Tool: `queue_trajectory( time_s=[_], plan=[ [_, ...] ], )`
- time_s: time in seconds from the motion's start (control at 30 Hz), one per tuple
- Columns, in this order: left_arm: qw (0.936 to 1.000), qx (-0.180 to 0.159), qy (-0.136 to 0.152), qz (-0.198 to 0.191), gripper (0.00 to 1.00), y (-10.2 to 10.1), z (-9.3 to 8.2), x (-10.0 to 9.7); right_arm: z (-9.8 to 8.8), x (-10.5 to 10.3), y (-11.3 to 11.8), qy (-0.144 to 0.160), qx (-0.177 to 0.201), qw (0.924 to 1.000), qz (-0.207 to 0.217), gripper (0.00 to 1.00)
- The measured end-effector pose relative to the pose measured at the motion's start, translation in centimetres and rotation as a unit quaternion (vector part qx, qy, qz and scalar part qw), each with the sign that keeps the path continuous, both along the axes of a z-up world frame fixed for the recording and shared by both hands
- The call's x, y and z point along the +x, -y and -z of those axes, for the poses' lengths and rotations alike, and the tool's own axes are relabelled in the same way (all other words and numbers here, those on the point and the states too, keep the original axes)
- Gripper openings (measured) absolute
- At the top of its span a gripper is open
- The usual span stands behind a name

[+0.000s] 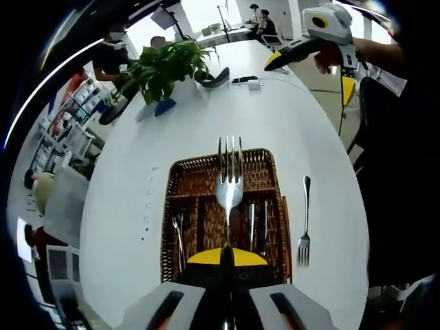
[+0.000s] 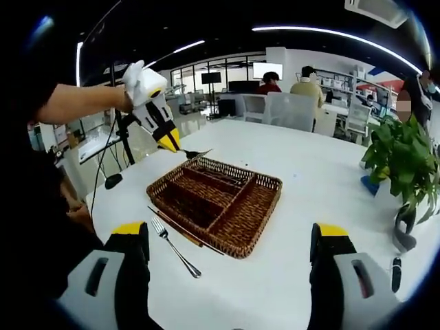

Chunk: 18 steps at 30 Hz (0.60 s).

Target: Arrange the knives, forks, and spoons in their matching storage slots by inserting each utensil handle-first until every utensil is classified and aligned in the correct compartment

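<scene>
My left gripper (image 1: 227, 265) is shut on a silver fork (image 1: 229, 187), tines pointing forward over a brown wicker tray (image 1: 170, 206) with several slots. Some cutlery (image 1: 251, 225) lies in the tray's slots. A second fork (image 1: 304, 230) lies on the white table right of the tray. In the right gripper view, the left gripper (image 2: 173, 144) holds the fork (image 2: 191, 152) over the tray's (image 2: 258, 221) far corner. The loose fork (image 2: 176, 249) lies near the tray's front edge, beside a thin dark utensil (image 2: 180, 231). My right gripper (image 2: 230, 254) is open and holds nothing; a hand holds the right gripper (image 1: 311, 69) up above the table.
A potted plant (image 1: 165, 65) (image 2: 405, 151) stands near the table's far end, with small dark and white devices (image 1: 246, 82) beside it. People sit at desks beyond the table. The person's arm (image 2: 75, 103) reaches in from the left.
</scene>
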<state>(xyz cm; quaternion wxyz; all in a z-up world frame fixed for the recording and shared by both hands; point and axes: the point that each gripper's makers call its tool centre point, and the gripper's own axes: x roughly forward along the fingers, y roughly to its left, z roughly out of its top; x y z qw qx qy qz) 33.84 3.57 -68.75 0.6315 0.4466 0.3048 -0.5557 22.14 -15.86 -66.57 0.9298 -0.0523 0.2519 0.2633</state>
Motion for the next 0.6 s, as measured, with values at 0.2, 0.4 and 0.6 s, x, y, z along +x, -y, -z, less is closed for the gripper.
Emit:
queue_trajectory(
  time_s=[0.2,0.4,0.6],
  plan=[
    [1.0,0.003,0.004,-0.002,0.0,-0.2,0.2,1.2,0.0,0.3,-0.2,0.0,-0.002,1.0,0.001,0.99],
    [1.0,0.004,0.002,-0.005,0.0,-0.1,0.3,2.5,-0.2,1.0,0.6,0.003,-0.003,0.9999,0.011,0.99],
    [0.9999,0.005,0.009,-0.005,0.0,0.1,0.1,3.9,0.0,1.3,0.5,0.001,-0.006,0.9999,0.008,0.99]
  ],
)
